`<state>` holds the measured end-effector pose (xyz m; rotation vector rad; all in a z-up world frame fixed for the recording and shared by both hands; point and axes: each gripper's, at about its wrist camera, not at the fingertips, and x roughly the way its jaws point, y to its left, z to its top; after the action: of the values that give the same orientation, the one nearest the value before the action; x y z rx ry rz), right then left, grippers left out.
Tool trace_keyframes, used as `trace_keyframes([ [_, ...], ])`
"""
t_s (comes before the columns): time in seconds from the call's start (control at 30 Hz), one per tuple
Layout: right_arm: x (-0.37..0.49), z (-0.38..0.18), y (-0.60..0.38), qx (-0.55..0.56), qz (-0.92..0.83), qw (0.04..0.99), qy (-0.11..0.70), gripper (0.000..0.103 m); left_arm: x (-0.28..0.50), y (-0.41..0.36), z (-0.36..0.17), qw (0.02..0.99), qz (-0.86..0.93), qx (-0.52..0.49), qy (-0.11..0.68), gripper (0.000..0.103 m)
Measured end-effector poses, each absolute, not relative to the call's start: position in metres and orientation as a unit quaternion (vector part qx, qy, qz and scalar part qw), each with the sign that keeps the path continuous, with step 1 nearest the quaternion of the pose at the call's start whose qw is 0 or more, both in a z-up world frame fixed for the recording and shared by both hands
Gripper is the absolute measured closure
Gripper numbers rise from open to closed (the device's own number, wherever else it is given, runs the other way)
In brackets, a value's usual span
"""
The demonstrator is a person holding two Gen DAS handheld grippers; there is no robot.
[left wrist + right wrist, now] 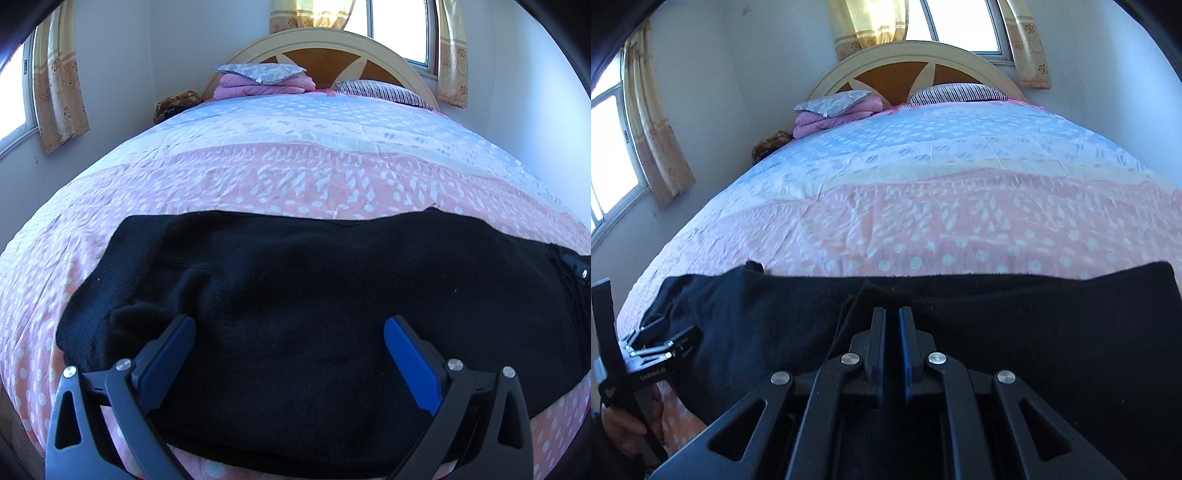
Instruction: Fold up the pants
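- The black pants [295, 295] lie flat across the near end of the bed [295, 166], under and just ahead of both sets of fingers.
- The left gripper [290, 328] is spread wide and holds nothing. It hangs just over the cloth, likely to get ready for a pinch.
- The right gripper [892, 314] is squeezed almost closed; whether it pinches cloth cannot be told.
- The pants look soft, fuzzy and thick, maybe doubled over already.
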<state>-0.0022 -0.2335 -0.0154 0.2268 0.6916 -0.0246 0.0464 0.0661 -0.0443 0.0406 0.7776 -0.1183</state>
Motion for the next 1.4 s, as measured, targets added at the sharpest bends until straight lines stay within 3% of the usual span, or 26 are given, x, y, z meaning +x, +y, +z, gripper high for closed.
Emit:
trace_keyframes([
  [0.3, 0.026, -0.015, -0.222, 0.069, -0.028, 0.932, 0.355, 0.095, 0.045, 0.066, -0.045, 0.925, -0.057, 0.021, 0.376, 0.000],
  [0.53, -0.038, 0.028, -0.269, 0.117, -0.065, 0.954, 0.267, 0.095, 0.032, 0.062, -0.025, 0.919, -0.104, -0.006, 0.380, 0.000],
  [0.87, -0.132, -0.007, -0.339, 0.134, -0.139, 0.909, 0.369, 0.095, 0.002, -0.091, 0.021, 0.903, -0.290, 0.067, 0.309, 0.000],
  [1.03, -0.139, -0.015, -0.346, 0.169, -0.133, 0.907, 0.362, 0.095, 0.003, -0.157, 0.001, 0.877, -0.321, 0.103, 0.341, 0.000],
  [1.23, -0.133, 0.016, -0.355, 0.168, -0.146, 0.923, 0.313, 0.095, 0.001, -0.156, -0.018, 0.880, -0.304, 0.090, 0.354, 0.000],
  [1.4, -0.082, 0.003, -0.367, 0.176, -0.143, 0.918, 0.325, 0.095, 0.001, -0.157, -0.021, 0.880, -0.304, 0.093, 0.354, 0.000],
])
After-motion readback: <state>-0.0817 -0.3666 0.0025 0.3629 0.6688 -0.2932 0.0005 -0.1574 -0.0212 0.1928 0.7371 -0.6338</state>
